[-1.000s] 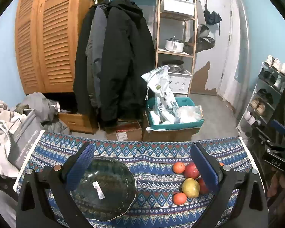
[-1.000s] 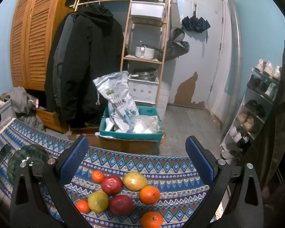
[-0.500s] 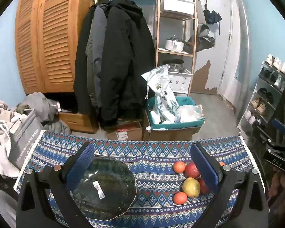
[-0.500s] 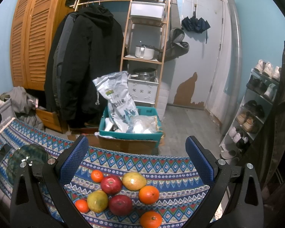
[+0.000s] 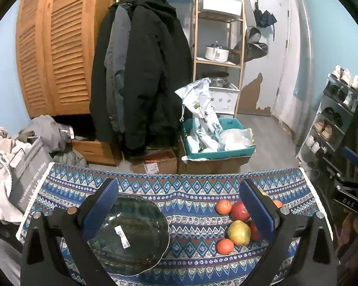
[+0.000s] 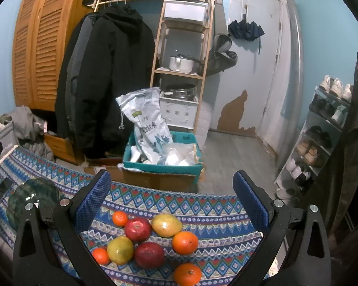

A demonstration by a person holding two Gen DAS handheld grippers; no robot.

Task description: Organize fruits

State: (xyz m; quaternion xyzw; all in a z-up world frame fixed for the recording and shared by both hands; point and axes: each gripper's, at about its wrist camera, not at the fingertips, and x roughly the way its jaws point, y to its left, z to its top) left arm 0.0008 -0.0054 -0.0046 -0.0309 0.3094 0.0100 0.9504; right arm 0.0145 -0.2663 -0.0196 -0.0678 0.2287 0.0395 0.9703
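Observation:
A dark green glass plate (image 5: 128,236) with a white sticker lies on the patterned blue cloth (image 5: 179,190), under my open left gripper (image 5: 176,202). To its right sits a cluster of fruit: a yellow-green mango (image 5: 238,232), a red apple (image 5: 238,211) and small oranges (image 5: 224,246). In the right wrist view my open right gripper (image 6: 171,197) hovers over the same cluster: two red apples (image 6: 138,229), two mangoes (image 6: 167,225) and several oranges (image 6: 185,242). The plate (image 6: 33,195) shows at far left. Neither gripper holds anything.
Beyond the table's far edge stand a teal bin (image 6: 162,164) with bags on a cardboard box, hanging dark coats (image 5: 145,81), a wooden shelf unit (image 6: 183,47) and a shoe rack (image 6: 322,131). A grey bag (image 5: 28,169) and laundry lie left of the table.
The right wrist view has crept slightly forward and down over the fruit. The left gripper has barely moved. Both stay open.

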